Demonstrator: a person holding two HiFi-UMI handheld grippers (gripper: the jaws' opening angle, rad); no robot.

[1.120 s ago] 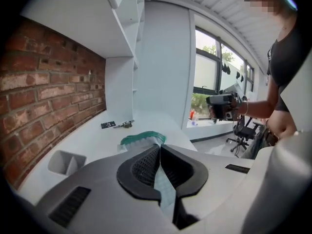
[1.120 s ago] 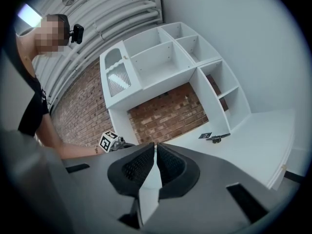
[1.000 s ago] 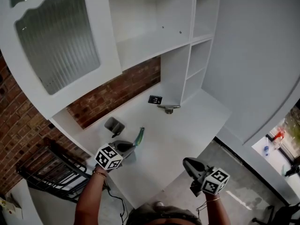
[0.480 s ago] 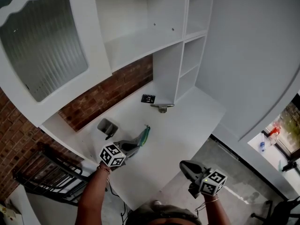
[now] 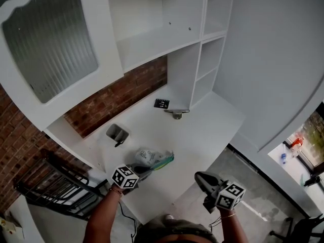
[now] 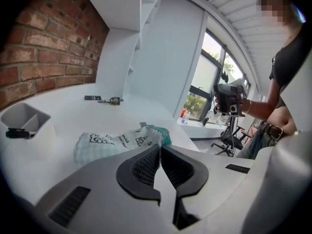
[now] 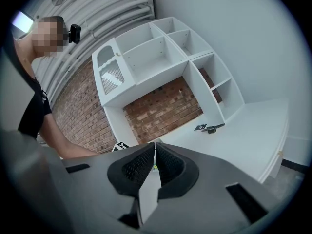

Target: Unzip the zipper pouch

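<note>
Pinching the zipper pouch flat on the white desk, left gripper clamps tight while right gripper hangs pressed together, empty.

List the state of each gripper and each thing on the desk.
Zipper pouch: lying flat on the desk; whether zipped, cannot tell.
Left gripper: shut, tips at the pouch's near edge.
Right gripper: shut, nothing between the jaws.
Desk tray: upright, black pen resting against it.
</note>
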